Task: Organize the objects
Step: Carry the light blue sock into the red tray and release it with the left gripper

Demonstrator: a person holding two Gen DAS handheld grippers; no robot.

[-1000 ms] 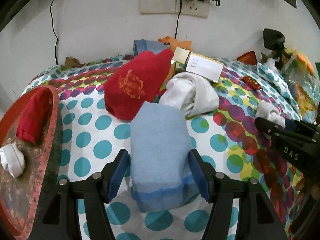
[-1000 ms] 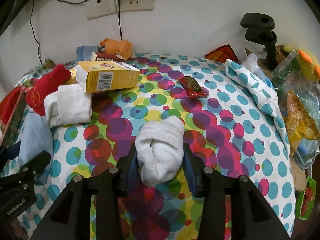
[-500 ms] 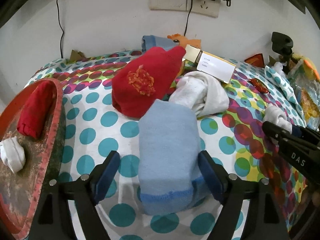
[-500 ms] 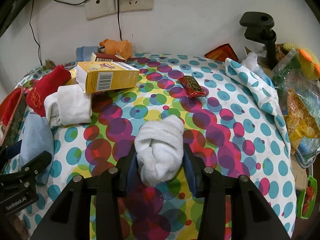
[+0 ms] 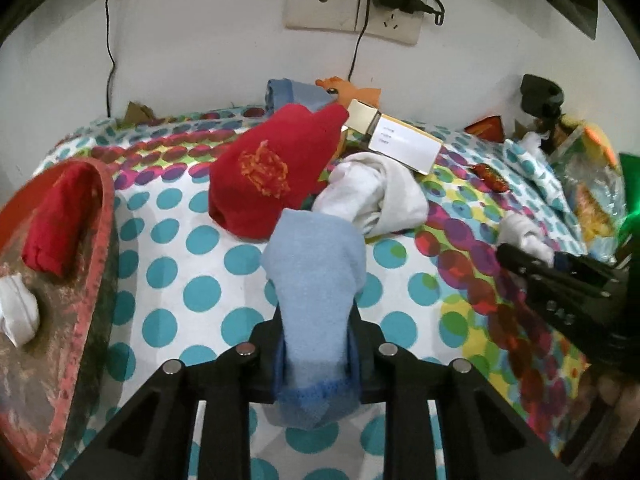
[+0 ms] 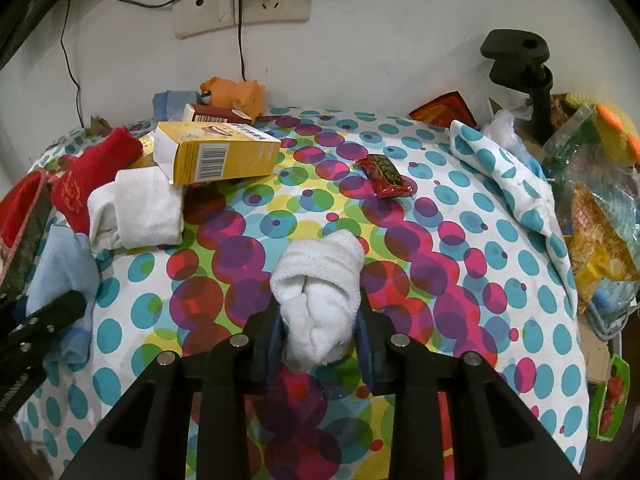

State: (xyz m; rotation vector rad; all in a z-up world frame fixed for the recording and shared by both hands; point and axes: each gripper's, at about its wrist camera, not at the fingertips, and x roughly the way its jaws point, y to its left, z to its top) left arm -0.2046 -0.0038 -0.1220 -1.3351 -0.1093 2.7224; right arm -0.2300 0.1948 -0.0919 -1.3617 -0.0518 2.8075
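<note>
Gripping blue sock [image 5: 316, 280], right hand-held gripper [image 6: 320, 332] clamping white sock [image 6: 320, 292]

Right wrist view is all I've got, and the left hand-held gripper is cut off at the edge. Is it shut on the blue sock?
Observer: Yes. In the left wrist view, the left hand-held gripper is shut on the blue sock, pinching it near the cuff.
Operator: What's in the red tray? I only see a sliver.
Observer: A rolled red sock lies in it.
Operator: Any match there for my white sock?
Observer: A white sock bundle lies in it too, nearer the camera than the red one.
</note>
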